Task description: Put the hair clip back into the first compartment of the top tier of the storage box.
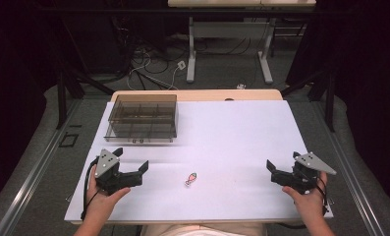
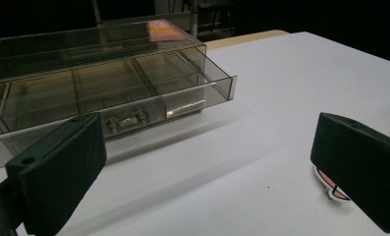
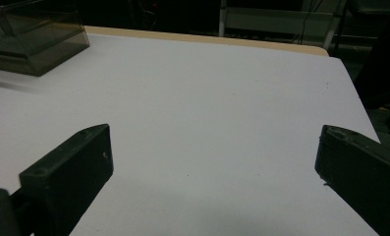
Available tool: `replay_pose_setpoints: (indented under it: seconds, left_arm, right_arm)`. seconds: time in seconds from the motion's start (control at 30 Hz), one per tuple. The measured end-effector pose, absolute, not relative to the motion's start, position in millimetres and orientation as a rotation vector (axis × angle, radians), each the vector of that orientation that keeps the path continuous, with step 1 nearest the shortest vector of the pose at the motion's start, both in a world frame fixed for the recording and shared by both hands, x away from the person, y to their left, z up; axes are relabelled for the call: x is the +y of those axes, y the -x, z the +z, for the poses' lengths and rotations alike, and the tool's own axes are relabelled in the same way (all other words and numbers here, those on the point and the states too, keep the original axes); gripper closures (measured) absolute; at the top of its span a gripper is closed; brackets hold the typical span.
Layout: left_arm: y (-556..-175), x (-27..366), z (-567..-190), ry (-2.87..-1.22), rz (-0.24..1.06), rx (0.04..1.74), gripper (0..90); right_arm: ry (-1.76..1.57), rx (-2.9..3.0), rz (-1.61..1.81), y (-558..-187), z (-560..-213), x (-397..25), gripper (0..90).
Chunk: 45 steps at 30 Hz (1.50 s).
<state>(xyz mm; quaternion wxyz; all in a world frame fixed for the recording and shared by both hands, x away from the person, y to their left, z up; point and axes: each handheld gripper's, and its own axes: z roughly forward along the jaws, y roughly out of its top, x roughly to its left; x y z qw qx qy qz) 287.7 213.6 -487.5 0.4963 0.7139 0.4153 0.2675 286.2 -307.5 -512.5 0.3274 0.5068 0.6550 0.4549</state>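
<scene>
I hold 2 grippers low over the near half of the white table (image 1: 232,132), and both are released, with nothing between their jaws. My left gripper (image 1: 142,172) sits at the near left, jaws spread wide and aimed toward the right. My right gripper (image 1: 271,169) sits at the near right, jaws just as wide and aimed back toward the left.

Between them, near the table's near edge, lies a small pink fish-shaped piece (image 1: 190,179), flat on the surface. Its long axis runs diagonally, from near-left to far-right. It lies clearly closer to my left gripper than to my right, directly off that gripper's open end; in the left gripper view it peeks out from behind my right-hand jaw (image 2: 336,189).

At the far left stands a smoky clear compartment box (image 1: 142,117) with its divided drawer pulled out toward me; its cells look empty, though I cannot be sure through the tinted walls.

I judge the left gripper should take the piece: slide right, then turn the jaws to close across its narrow width.
</scene>
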Motion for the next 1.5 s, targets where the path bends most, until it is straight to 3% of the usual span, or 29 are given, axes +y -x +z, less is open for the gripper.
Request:
replay_pose_setpoints:
  seconds: [0.67,1.2,1.5]
  left_arm:
    - [-295.0,181.9,-470.1,-1.786,0.59,0.942,2.4]
    - [-307.8,155.6,-460.7,-1.804,0.594,0.963,15.0]
    - [-311.9,141.2,-460.4,-1.801,0.575,0.948,17.2]
  right_arm:
    - [-1.341,1.73,1.18,-286.2,-515.1,-306.0,1.7]
    - [-1.34,1.738,1.19,-286.8,-517.2,-307.5,2.4]
    - [-1.327,1.754,1.184,-286.3,-517.4,-306.4,2.4]
